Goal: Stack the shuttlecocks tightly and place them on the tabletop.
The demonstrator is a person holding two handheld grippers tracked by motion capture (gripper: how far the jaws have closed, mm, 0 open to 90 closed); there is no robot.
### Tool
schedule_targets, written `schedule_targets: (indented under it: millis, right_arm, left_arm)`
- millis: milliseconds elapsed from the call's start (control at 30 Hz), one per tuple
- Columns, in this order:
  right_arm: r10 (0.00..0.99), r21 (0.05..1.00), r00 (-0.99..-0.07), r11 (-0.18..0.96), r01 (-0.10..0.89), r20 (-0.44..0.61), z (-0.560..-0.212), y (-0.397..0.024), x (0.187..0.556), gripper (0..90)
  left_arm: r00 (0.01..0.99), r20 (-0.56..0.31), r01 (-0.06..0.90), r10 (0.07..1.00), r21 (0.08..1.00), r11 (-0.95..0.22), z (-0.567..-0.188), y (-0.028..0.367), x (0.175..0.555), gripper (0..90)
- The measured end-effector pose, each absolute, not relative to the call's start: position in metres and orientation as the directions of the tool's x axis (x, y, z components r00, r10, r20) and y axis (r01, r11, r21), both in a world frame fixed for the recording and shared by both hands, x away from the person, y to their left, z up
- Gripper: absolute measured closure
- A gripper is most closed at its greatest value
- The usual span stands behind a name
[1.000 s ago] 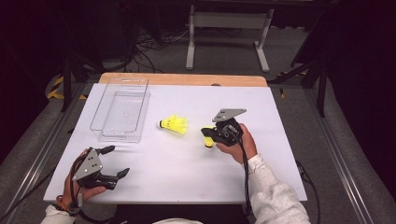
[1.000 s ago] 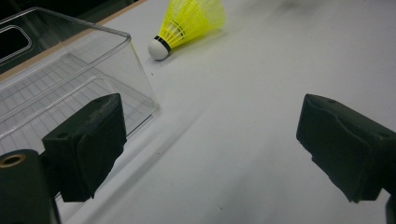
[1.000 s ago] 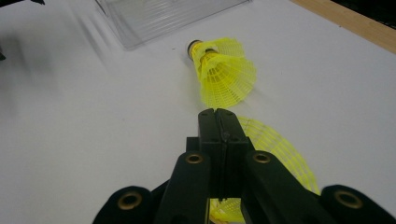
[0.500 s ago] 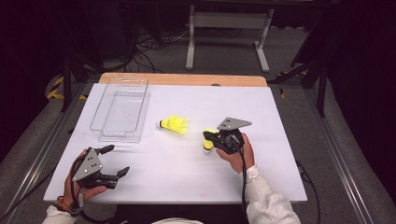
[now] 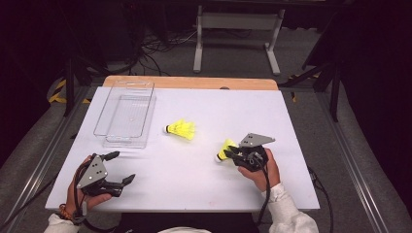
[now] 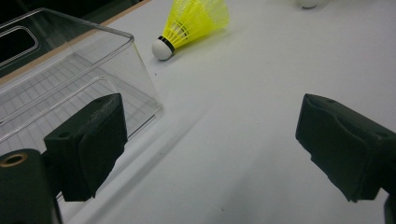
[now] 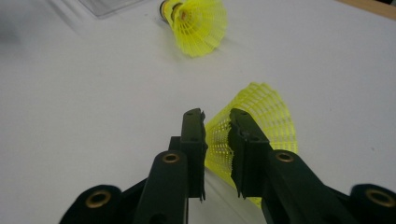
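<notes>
Held shuttlecock [image 7: 261,126]: a yellow shuttlecock is seen between the jaws of the right tongs, low over the worktop near its right front part; in the high view [image 5: 225,150] its white cork end is pointed down and to the left.
Right tongs [image 7: 217,122]: the jaws have just been opening and are now parted a little; the yellow skirt is set in the gap, and whether the pads press on it cannot be told. In the high view [image 5: 227,154] they are carried by the right hand [image 5: 260,167].
Second shuttlecock [image 5: 181,129]: it is laid on its side near the middle of the worktop, cork towards the left, well apart from the held one.
Clear box [image 5: 127,114]: an oblong see-through tray is placed at the worktop's far left, near the second shuttlecock.
Left tongs [image 5: 116,168]: they are held wide open with nothing between the jaws, at the front left, beside the box's near end.
Worktop [image 5: 194,170]: a white sheet is laid over a wooden board.
</notes>
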State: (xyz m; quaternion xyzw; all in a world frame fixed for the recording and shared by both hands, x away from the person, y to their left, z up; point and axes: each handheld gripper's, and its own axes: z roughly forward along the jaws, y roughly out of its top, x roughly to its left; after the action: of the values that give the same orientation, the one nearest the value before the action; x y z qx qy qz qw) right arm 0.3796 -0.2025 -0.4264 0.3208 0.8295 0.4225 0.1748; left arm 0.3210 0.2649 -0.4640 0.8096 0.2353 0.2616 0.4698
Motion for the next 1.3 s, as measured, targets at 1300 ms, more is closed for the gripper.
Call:
schedule_targets:
  millis: [1300]
  right_arm:
    - [0.569,0.732,-0.805,0.620,0.283,-0.171,-0.460,-0.216,0.359,89.5]
  left_arm:
    - [0.757,0.200,0.151,0.622,0.872,-0.465,-0.468,0.262,0.328,9.7]
